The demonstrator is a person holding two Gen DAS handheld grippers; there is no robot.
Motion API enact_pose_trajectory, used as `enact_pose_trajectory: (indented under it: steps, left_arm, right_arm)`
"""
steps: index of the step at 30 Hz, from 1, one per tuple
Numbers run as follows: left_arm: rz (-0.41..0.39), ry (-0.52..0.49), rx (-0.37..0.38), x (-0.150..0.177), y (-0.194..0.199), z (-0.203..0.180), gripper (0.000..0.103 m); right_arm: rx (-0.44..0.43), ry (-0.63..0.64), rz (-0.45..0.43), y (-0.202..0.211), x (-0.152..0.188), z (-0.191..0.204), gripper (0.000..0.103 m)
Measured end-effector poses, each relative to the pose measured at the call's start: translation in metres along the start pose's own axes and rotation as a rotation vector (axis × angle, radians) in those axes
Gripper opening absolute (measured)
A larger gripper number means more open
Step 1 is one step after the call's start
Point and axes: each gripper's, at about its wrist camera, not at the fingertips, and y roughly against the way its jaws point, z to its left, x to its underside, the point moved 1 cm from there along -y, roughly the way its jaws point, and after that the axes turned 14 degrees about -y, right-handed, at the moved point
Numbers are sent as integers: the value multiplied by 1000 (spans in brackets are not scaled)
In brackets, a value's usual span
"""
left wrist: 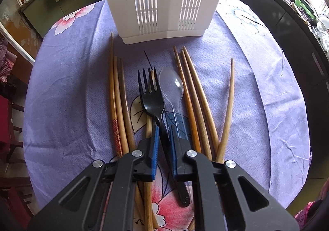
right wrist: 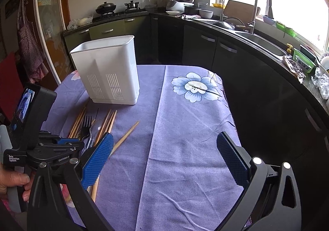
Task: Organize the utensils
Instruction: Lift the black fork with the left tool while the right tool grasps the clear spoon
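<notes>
Black gripper arms fill the bottom of the left wrist view. The left gripper [left wrist: 163, 134] has its blue-padded fingers [left wrist: 155, 144] clamped on the handle of a black plastic fork [left wrist: 151, 97], tines pointing to 12 o'clock. Touching the fork at 3 o'clock lies a clear plastic spoon [left wrist: 171, 85]. Wooden chopsticks [left wrist: 117, 95] lie in loose groups at 9 and 3 o'clock of the pair, all on a purple floral tablecloth [left wrist: 257, 107] covering the worktop. At 12 o'clock stands a white slotted utensil holder [left wrist: 162, 0], upright, just beyond the chopstick tips. In the right wrist view, the right gripper [right wrist: 164, 152] hovers over bare cloth, fingers [right wrist: 98, 157] wide apart and holding nothing; the person's hand [right wrist: 12, 181] grips the left tool at 8 o'clock.
</notes>
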Motion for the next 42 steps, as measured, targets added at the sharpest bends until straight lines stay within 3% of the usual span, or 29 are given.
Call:
enact_pose_trajectory:
  steps: [10, 15, 24, 27, 29, 33, 39, 42]
  left_arm:
    - [35, -16, 37, -2, -7, 0, 12]
    - [28, -43, 0, -5, -9, 2, 9]
    - [-111, 5, 29, 6, 29, 27, 9]
    - [-160, 18, -3, 10, 47, 36, 9]
    - [-185, 20, -19, 13, 58, 40, 9]
    - [-218, 13, -24, 18, 71, 44, 9]
    - [-238, 5, -9, 22, 76, 45, 9]
    - [-243, 7, -3, 24, 77, 47, 9]
  right_arm:
    - [3, 18, 15, -5, 0, 7, 99]
    - [2, 44, 29, -9, 3, 15, 99]
    - [-94, 29, 187, -43, -1, 38, 97]
    - [-105, 55, 247, -59, 1, 58, 76]
    - [-147, 50, 318, -72, 5, 71, 55]
    - [-188, 43, 452, -99, 14, 95, 44]
    - [-137, 56, 503, -125, 25, 118, 42]
    - [-141, 59, 518, -131, 28, 127, 29]
